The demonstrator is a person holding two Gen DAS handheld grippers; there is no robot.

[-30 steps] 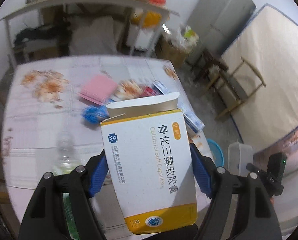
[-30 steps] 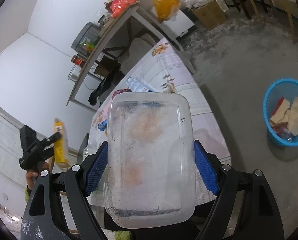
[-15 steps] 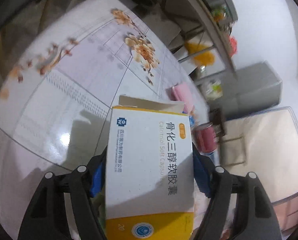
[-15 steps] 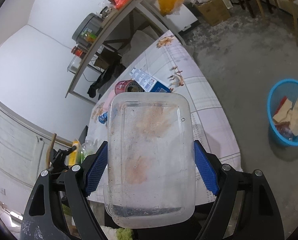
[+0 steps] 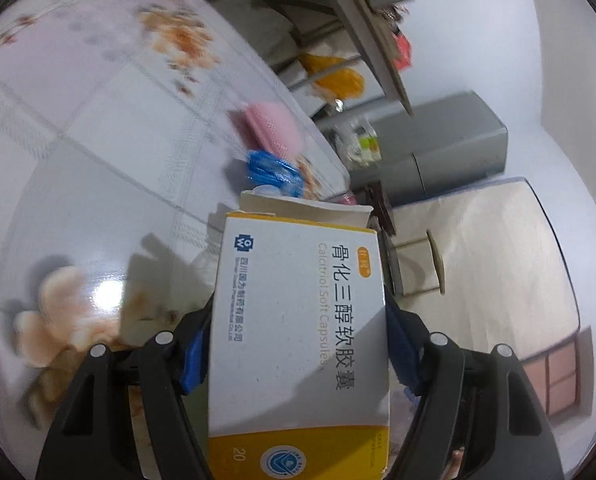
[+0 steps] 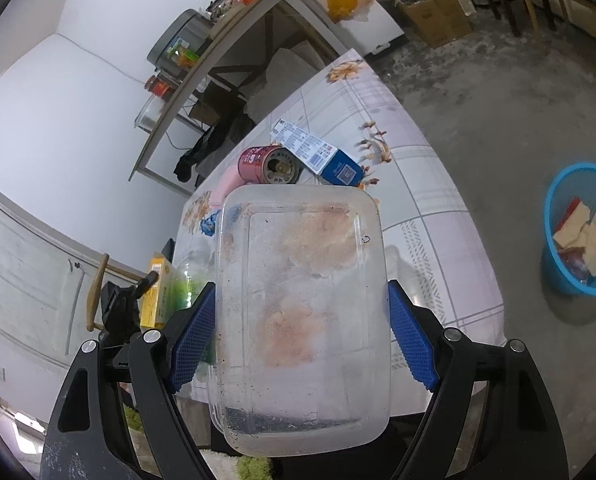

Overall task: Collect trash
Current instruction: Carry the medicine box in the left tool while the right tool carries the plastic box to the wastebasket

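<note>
My left claw (image 5: 298, 344) clamps a white-and-yellow medicine box (image 5: 298, 332) above the flowered table (image 5: 98, 128). My right claw (image 6: 299, 336) clamps a clear plastic container (image 6: 301, 320); the blue trash basket (image 6: 553, 276) stands on the floor, well apart.

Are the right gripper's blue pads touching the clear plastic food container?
Touching. The right wrist view shows both pads pressed against the clear plastic food container, one on each long side.
</note>
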